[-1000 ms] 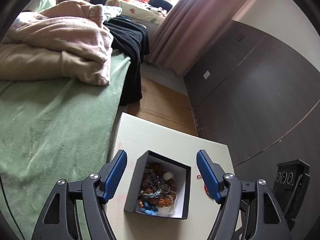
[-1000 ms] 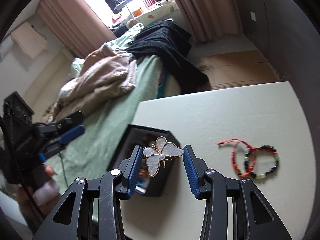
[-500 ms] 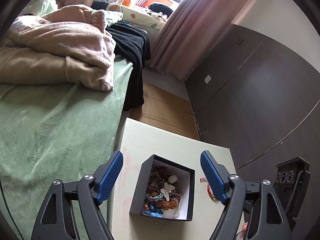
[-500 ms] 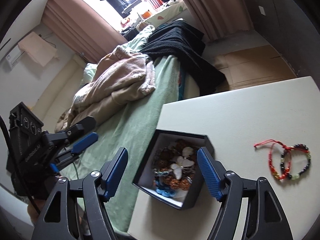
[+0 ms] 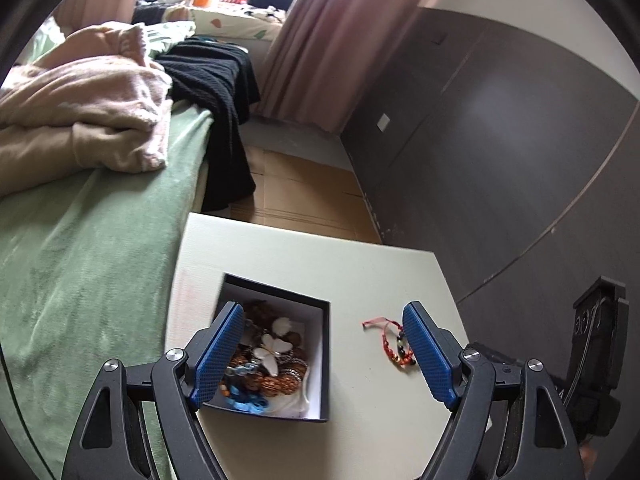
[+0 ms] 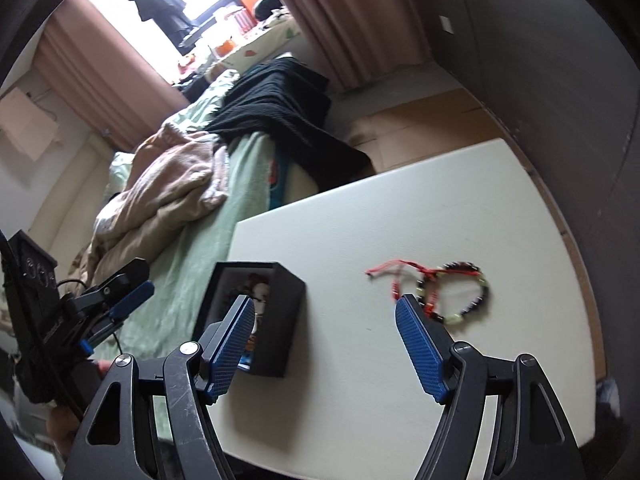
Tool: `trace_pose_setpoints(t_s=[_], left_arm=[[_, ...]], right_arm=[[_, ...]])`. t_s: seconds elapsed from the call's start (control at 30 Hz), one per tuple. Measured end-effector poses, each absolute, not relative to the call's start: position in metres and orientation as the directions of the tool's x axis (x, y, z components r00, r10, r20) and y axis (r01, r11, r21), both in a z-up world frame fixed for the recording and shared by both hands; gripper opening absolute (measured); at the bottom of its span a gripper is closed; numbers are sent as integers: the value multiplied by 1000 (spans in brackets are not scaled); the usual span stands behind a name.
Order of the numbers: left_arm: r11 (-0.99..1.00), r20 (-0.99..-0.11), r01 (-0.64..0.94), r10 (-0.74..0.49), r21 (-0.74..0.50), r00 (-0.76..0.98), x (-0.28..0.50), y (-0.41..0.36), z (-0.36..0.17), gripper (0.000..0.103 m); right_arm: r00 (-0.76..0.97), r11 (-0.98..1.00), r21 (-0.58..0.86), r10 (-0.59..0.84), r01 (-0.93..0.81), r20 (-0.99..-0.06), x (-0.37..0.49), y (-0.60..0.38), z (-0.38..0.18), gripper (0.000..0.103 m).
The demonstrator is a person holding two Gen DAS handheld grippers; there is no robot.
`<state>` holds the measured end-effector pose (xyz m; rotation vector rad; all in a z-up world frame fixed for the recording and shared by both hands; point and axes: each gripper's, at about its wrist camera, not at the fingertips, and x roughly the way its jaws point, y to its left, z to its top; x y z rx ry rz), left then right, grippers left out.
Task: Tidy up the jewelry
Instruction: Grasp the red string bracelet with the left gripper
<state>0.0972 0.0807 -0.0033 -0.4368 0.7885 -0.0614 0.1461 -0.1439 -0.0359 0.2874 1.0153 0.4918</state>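
Observation:
A black box (image 5: 324, 364) with a white lining stands on the white table (image 5: 304, 256), holding several bead pieces and a white butterfly brooch (image 5: 274, 350). The box also shows in the right wrist view (image 6: 280, 312). A red cord bracelet with dark and pale beads (image 6: 440, 288) lies on the table right of the box; it also shows in the left wrist view (image 5: 394, 344). My left gripper (image 5: 324, 356) is open and empty, above the box's right side. My right gripper (image 6: 324, 344) is open and empty, over bare table between box and bracelet.
A bed with a green cover (image 5: 88, 248), a pink blanket (image 5: 80, 108) and a black garment (image 5: 216, 80) runs along the table's left. A dark wall panel (image 5: 500, 160) stands on the right. Cardboard (image 5: 296, 196) covers the floor beyond the table.
My right gripper opened and let the butterfly brooch drop into the box, then moved right toward the bracelet. My left gripper's view shifted right, bringing the bracelet into sight.

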Motion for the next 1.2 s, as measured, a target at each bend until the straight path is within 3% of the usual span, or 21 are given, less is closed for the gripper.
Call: trace_pose_setpoints(t_s=[0.4, 0.53, 0.77, 1.03, 1.2], left_arm=[[945, -725, -38, -224, -326, 651, 123, 11, -23, 82], [956, -747, -12, -220, -292, 628, 134, -8, -30, 72], [972, -799, 17, -202, -234, 567, 157, -40, -54, 46], [980, -848, 11, -176, -197, 500, 176, -61, -87, 36], [982, -861, -2, -163, -187, 482, 184, -65, -100, 35]], right_arm=[[455, 891, 448, 429, -72, -780, 153, -219, -45, 73], [448, 883, 469, 433, -35, -782, 157, -235, -48, 73], [449, 860, 509, 451, 12, -772, 164, -259, -49, 73], [431, 845, 532, 465, 43, -773, 171, -264, -58, 73], [424, 876, 479, 415, 53, -805, 178, -259, -64, 73]])
